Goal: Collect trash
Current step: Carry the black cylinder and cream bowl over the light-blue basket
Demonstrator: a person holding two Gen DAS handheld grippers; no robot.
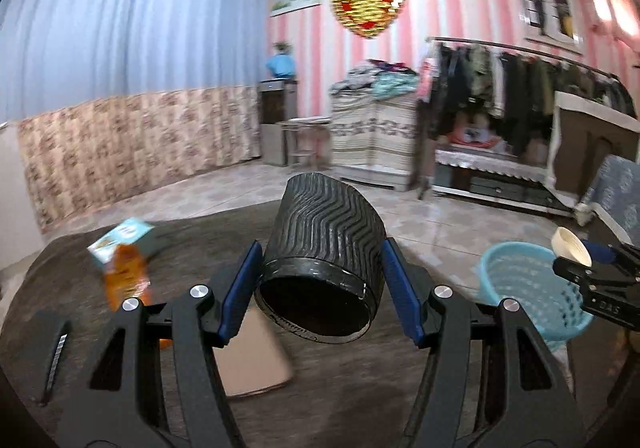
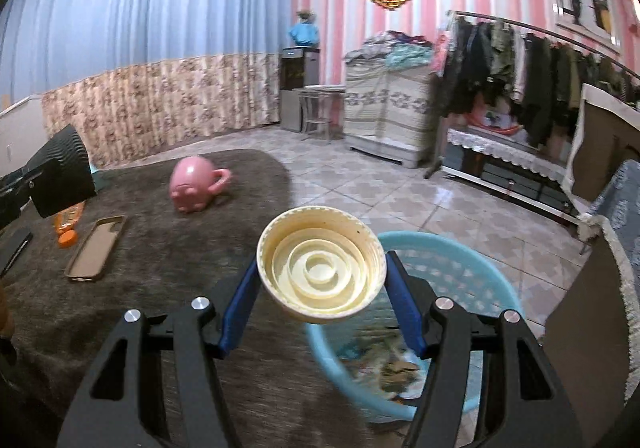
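Note:
My left gripper (image 1: 320,264) is shut on a black ribbed cup (image 1: 324,248) and holds it above the brown carpeted table (image 1: 340,388). The cup also shows at the left in the right wrist view (image 2: 60,176). My right gripper (image 2: 320,268) is shut on a cream plastic lid (image 2: 322,264), held over the near rim of the light blue basket (image 2: 460,260). The lid (image 1: 571,247) and basket (image 1: 524,280) also show at the right in the left wrist view. Crumpled trash (image 2: 384,360) lies inside the basket.
On the table lie a phone case (image 2: 96,248), an orange bottle (image 2: 68,224), a pink mug on its side (image 2: 194,184), and a small teal box (image 1: 120,244). A tiled floor, clothes rack (image 2: 540,60) and low cabinet (image 2: 516,168) lie beyond.

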